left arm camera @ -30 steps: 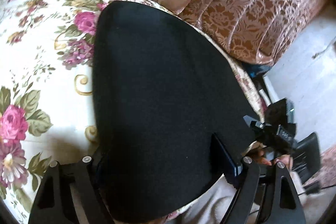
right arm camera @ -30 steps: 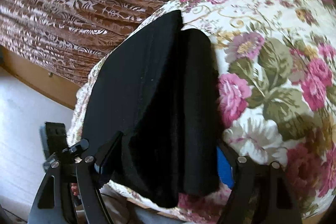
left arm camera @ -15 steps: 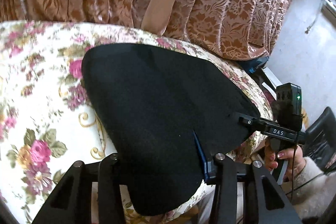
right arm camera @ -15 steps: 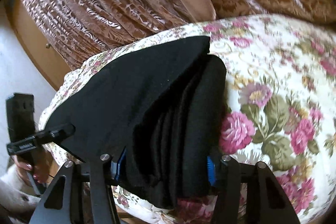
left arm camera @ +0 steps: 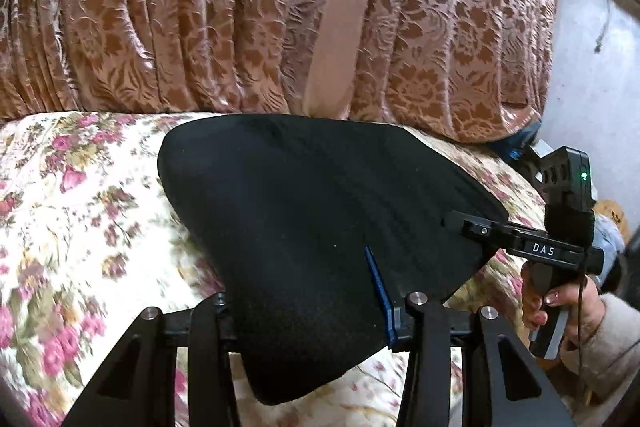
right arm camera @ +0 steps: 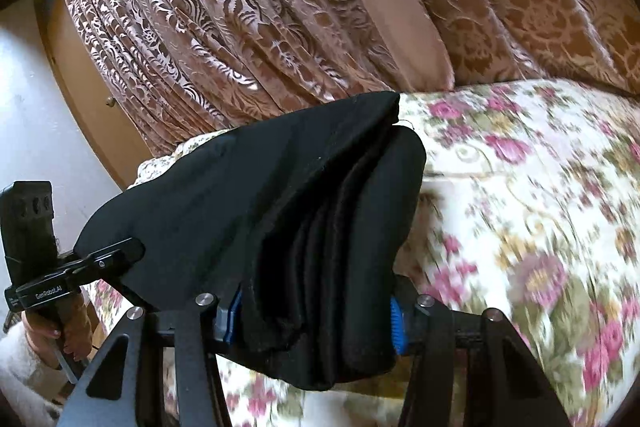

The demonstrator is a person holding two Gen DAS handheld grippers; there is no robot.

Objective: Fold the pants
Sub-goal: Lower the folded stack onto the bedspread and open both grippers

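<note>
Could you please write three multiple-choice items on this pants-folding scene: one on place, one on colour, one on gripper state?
1. Where do the pants lie?
A. on a floral-covered surface
B. on a wooden floor
C. in a basket

2. What colour are they?
A. white
B. black
C. red

3. What is the right gripper doing?
A. standing open, empty
B. clamping a hanger
C. clamping folded layers of the pants

Answers:
1 A, pink-flowered cover surrounds them.
2 B, the cloth is black in both views.
3 C, its blue pads press the stacked edge.
</note>
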